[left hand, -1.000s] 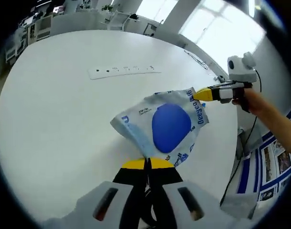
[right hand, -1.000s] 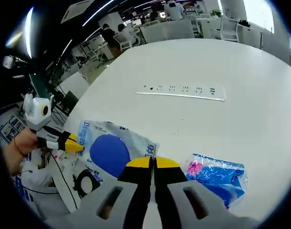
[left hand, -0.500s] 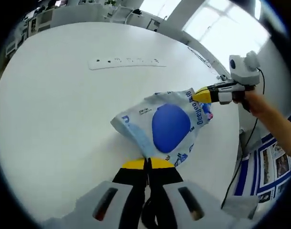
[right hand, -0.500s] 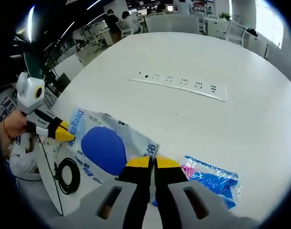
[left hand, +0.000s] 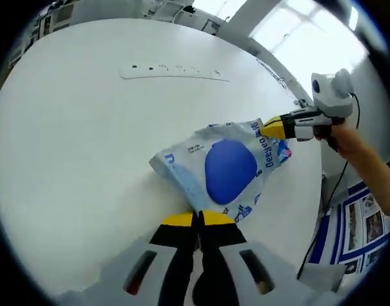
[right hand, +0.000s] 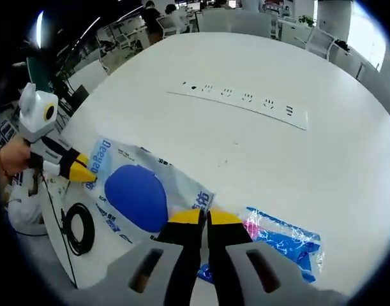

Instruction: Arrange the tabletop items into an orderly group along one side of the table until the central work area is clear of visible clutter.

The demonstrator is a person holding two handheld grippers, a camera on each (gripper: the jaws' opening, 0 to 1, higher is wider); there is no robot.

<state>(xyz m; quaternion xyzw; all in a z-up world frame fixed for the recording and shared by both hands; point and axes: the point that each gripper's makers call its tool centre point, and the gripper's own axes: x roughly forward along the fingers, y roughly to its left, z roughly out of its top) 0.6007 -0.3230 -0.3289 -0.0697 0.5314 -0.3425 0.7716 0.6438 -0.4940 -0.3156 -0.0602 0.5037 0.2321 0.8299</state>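
In the right gripper view a coiled black cable lies at the left and a pink-and-blue packet on the white table at the right. The left gripper and right gripper each pinch, jaws closed, opposite corners of the blue-and-white bag near the table's edge.
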